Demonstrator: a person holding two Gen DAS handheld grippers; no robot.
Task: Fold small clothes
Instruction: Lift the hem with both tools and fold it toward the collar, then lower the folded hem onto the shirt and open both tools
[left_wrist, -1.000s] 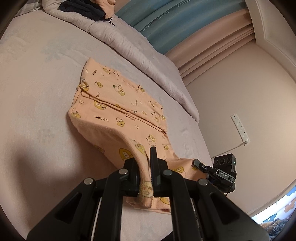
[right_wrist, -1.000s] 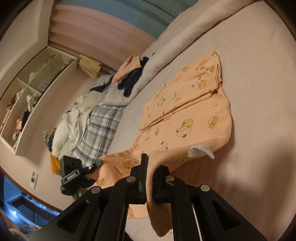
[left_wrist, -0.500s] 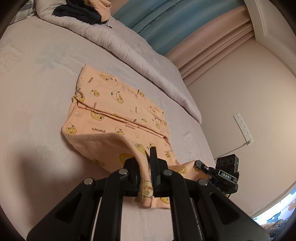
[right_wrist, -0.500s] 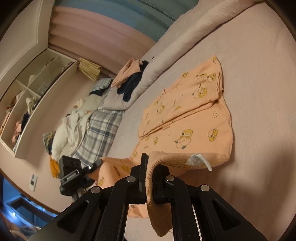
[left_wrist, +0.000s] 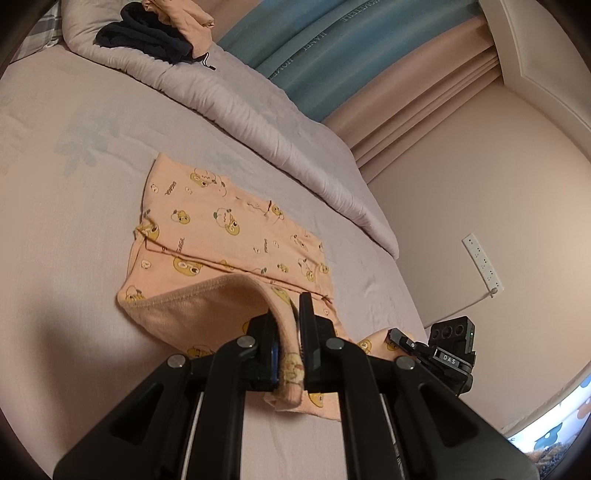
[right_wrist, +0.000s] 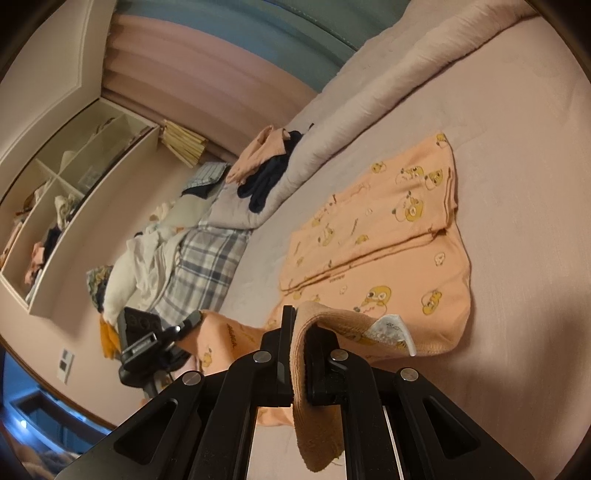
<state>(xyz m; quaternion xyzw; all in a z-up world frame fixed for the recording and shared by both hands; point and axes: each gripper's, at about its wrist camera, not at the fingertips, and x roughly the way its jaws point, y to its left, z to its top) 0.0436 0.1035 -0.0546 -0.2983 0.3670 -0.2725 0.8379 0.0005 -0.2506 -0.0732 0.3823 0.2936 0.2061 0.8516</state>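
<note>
Left gripper (left_wrist: 288, 325): black two-finger tool, jaws closed tight on the stitched hem of the peach garment (left_wrist: 236, 236), a fold of printed cloth pinched between the pads and hanging out below them. Right gripper (right_wrist: 300, 332): same make, jaws likewise clamped on another part of the hem, the fleecy inner side of the cloth draped over and down between its fingers; a white care label (right_wrist: 391, 328) shows on the turned-back edge just to its right. The peach garment: small, printed with yellow cartoon animals and brown lettering, near edge lifted and rolled back by both grippers so the plain inside faces up, the rest lying flat on the bed (left_wrist: 55, 229) with a folded panel across its far half; one part trails off the near edge of the mattress. The bed: pale pink-grey sheet. Grey quilt (left_wrist: 236, 107): bunched along the far side of the bed, well apart from the garment. On the quilt: a dark garment (left_wrist: 147, 37) with another peach piece beside it. Further items in the right wrist view: plaid bedding (right_wrist: 203, 269), white cloth pile, open wall shelves (right_wrist: 62, 192). Background: blue and pink curtains (left_wrist: 332, 48), a white socket strip (left_wrist: 482, 260) on the wall.
</note>
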